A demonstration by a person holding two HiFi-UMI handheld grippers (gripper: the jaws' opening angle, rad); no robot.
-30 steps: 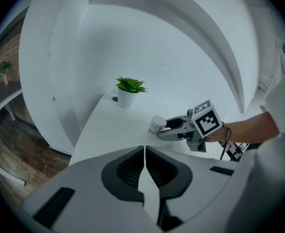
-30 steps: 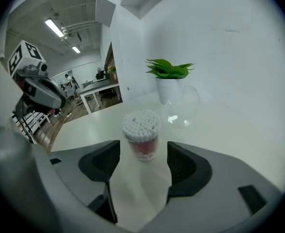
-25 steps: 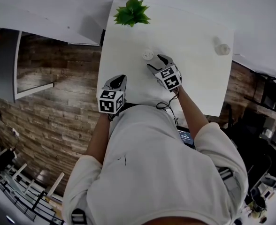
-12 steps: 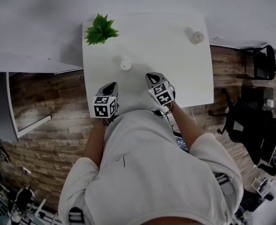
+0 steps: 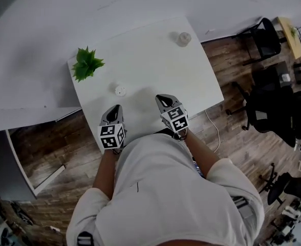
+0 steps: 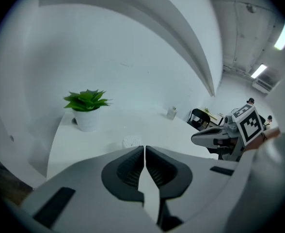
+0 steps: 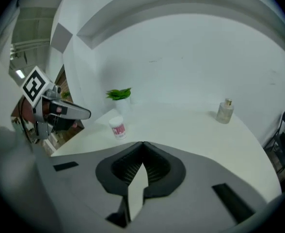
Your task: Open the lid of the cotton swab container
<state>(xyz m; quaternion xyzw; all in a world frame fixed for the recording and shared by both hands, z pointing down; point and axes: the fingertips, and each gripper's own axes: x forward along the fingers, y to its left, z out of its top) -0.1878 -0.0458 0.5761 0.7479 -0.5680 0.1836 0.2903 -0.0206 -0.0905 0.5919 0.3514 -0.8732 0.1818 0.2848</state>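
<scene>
The cotton swab container [image 5: 120, 90] is a small white round tub with a pink label [image 7: 118, 128]. It stands upright with its lid on, on the left part of the white table [image 5: 155, 60]. My left gripper [image 5: 114, 109] hovers at the table's front edge, just in front of the container [image 6: 132, 141]. Its jaws are shut [image 6: 145, 147] and empty. My right gripper [image 5: 160, 99] is to the right of the container and apart from it. Its jaws are closing to a touch [image 7: 142, 143], with nothing between them.
A green potted plant [image 5: 87, 64] stands at the table's far left corner. A small glass bottle [image 5: 183, 38] is at the far right. Black office chairs [image 5: 263, 106] stand on the wood floor to the right. A cable [image 5: 212, 132] hangs off the table's front right.
The right gripper has drawn back from right beside the container towards the table's front edge. The head view has swung, so the table now sits turned in the picture.
</scene>
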